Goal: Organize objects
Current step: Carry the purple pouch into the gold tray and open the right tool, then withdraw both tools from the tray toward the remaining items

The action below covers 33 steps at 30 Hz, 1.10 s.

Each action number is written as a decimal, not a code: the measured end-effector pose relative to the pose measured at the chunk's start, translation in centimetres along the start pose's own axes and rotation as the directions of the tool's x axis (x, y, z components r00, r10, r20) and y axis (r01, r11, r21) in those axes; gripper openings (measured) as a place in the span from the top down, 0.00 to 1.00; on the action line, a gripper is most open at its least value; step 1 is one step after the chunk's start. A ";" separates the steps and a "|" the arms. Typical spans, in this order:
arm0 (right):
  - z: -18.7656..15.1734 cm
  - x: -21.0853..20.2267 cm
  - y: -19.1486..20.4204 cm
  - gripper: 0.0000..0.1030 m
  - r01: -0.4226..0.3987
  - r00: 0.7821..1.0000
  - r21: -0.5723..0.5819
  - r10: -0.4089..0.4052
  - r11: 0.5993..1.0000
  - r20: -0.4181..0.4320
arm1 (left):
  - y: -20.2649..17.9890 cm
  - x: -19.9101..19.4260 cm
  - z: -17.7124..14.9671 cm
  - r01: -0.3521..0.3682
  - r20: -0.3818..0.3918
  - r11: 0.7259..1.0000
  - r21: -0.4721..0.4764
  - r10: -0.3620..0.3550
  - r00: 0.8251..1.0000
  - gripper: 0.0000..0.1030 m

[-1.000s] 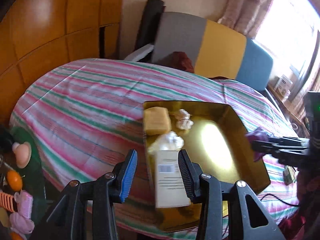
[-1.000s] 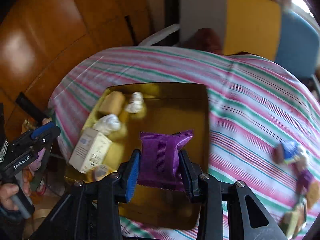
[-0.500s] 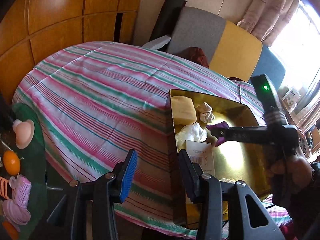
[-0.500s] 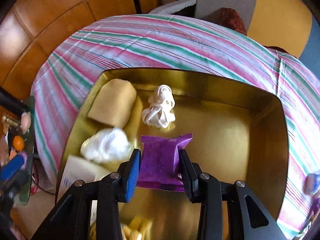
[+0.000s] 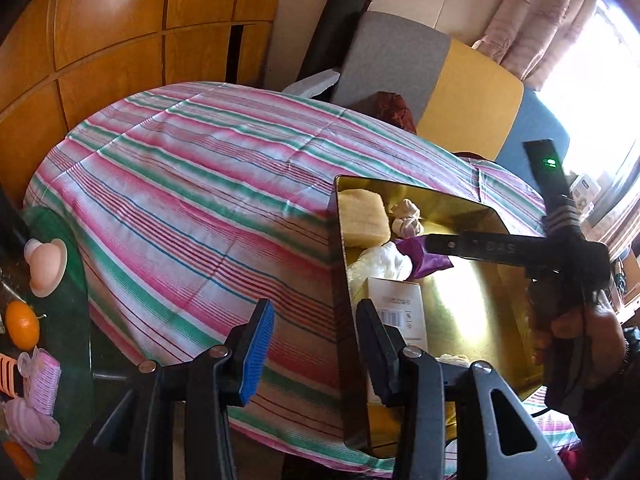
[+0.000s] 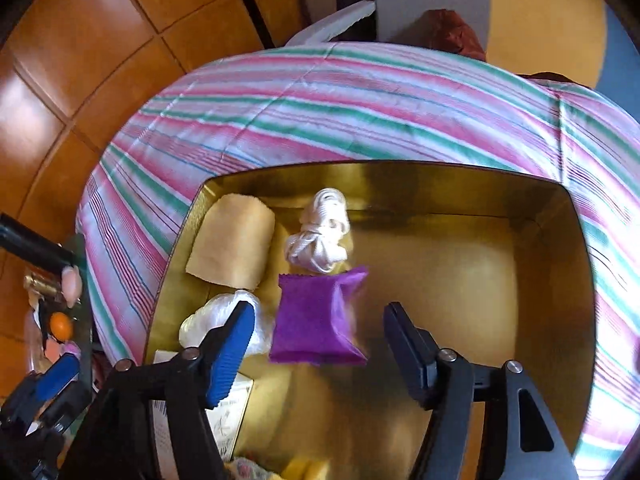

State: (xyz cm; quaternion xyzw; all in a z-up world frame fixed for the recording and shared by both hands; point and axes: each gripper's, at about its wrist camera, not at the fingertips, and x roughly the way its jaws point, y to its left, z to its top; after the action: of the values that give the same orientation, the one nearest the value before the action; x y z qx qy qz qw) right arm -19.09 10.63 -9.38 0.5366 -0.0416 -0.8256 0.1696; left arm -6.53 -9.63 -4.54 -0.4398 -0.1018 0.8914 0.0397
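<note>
Purple packet [image 6: 318, 318], clamped earlier, now lies loose in gold tray [image 6: 460, 264] between right gripper's [image 6: 320, 354] opening fingers.

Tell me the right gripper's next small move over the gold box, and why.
Probably lift the right gripper straight up and out of the gold box. Its jaws are opening and no longer press the purple packet, which sits free between them inside the box, next to the white cord bundle. A straight lift should avoid dragging the packet.

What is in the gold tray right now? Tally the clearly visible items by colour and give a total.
Gold tray contents:
Purple: 1, packet
Tan: 1, block
White: 3, cord bundle, plastic wad, box
Total: 5; items at the near edge are unclear.
</note>
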 end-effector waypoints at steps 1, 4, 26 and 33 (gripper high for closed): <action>-0.3 -0.7 -0.3 0.31 -0.003 1.000 0.006 0.003 1.000 0.012 | -0.2 -0.2 0.0 0.000 0.005 1.000 0.004 0.000 1.000 0.58; -1.4 -3.0 -1.3 0.25 -0.005 0.999 0.018 0.004 1.000 0.046 | -0.8 -0.6 0.1 0.003 0.013 1.000 0.024 -0.004 1.000 0.58; -11.9 -17.4 -16.5 0.07 0.181 0.946 0.229 -0.233 0.956 0.226 | -11.2 -1.7 -0.7 0.063 0.011 0.955 0.288 -0.069 0.998 0.58; -15.4 -20.9 -24.2 0.04 0.287 0.895 0.393 -0.390 0.874 0.214 | -14.8 -1.5 -0.9 0.088 -0.007 0.928 0.361 -0.091 0.996 0.57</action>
State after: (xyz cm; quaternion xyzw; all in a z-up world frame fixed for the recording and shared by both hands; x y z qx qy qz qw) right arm -3.24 41.85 -3.69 0.4316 -0.1167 -0.8904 -0.0855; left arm -5.22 4.69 -0.69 -0.4155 0.0436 0.8944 0.1598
